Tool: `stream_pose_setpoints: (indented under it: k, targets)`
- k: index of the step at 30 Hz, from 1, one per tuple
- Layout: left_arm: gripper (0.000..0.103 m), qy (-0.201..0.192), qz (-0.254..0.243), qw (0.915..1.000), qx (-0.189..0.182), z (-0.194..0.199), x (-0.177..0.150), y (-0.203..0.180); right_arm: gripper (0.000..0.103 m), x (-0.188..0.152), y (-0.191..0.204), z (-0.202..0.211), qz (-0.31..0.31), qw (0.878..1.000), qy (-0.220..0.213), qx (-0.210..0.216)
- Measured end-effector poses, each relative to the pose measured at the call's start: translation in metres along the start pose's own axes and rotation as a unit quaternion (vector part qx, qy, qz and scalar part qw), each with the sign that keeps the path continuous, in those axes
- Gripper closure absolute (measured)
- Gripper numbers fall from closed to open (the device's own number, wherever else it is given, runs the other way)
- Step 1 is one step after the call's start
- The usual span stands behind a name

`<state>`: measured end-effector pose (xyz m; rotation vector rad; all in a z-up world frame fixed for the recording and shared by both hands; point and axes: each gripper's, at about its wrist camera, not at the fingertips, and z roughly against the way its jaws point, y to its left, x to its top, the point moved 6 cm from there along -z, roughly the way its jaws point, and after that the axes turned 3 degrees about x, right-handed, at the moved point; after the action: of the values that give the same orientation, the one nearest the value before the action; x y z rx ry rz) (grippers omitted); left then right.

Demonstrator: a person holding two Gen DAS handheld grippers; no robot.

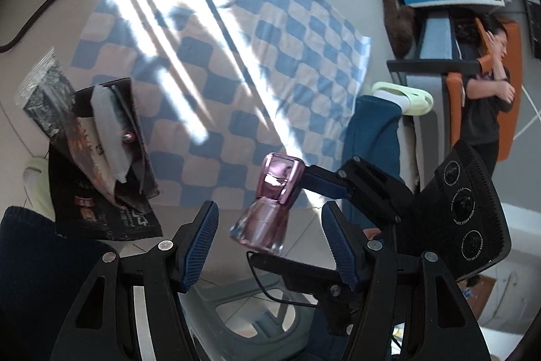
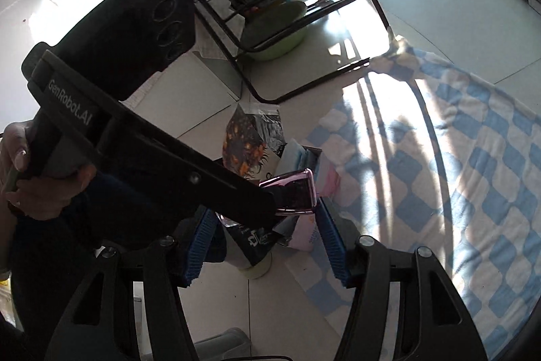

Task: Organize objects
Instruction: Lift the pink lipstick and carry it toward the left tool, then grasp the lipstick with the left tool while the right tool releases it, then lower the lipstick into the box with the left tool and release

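Note:
A pink glass perfume bottle (image 1: 270,192) with a shiny pink cap (image 2: 297,192) hangs in the air above the floor. My right gripper (image 2: 264,208) is shut on it lengthwise, one pad on the cap and the other under the base. In the left wrist view the right gripper reaches in from the right. My left gripper (image 1: 269,206) stands open around the bottle, with a gap on both sides between its blue pads (image 1: 199,246) and the glass. In the right wrist view the left gripper's black finger hides the bottle's lower half.
A blue and beige checked blanket (image 1: 236,49) lies on the tiled floor. Beside it is a heap of packets and a dark box (image 1: 111,137). A black drying rack (image 2: 270,5) stands over a green basin (image 2: 280,36). A seated person (image 1: 487,90) is at the right.

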<state>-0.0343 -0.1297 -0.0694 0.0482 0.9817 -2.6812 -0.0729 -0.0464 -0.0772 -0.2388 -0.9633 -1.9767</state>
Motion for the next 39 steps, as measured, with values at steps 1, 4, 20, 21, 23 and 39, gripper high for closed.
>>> stream_pose_setpoints:
  k: [1,4,20,21,23,39]
  targets:
    - [0.049,-0.012,-0.009,0.9999,-0.004,0.004,-0.001,-0.003,0.043,0.001,0.005,0.002,0.003,1.000,-0.003,0.000]
    - [0.077,-0.032,-0.007,0.9994,0.003,0.011,-0.008,0.009,0.043,0.002,0.013,0.007,0.005,1.000,-0.018,-0.007]
    - [0.077,-0.015,0.147,0.9649,0.218,-0.045,-0.018,0.121,0.031,-0.090,-0.039,-0.030,-0.175,0.980,0.044,-0.087]
    - [0.077,-0.019,0.163,0.9643,0.208,-0.049,-0.016,0.121,0.031,-0.098,-0.045,-0.030,-0.189,0.977,0.049,-0.092]
    - [0.077,-0.026,0.201,0.9627,0.179,-0.053,-0.011,0.126,0.031,-0.107,-0.054,-0.030,-0.202,0.973,0.057,-0.099]
    - [0.032,-0.042,0.288,0.9514,0.101,-0.054,-0.022,0.115,0.031,-0.116,-0.067,-0.031,-0.223,0.966,0.064,-0.118]
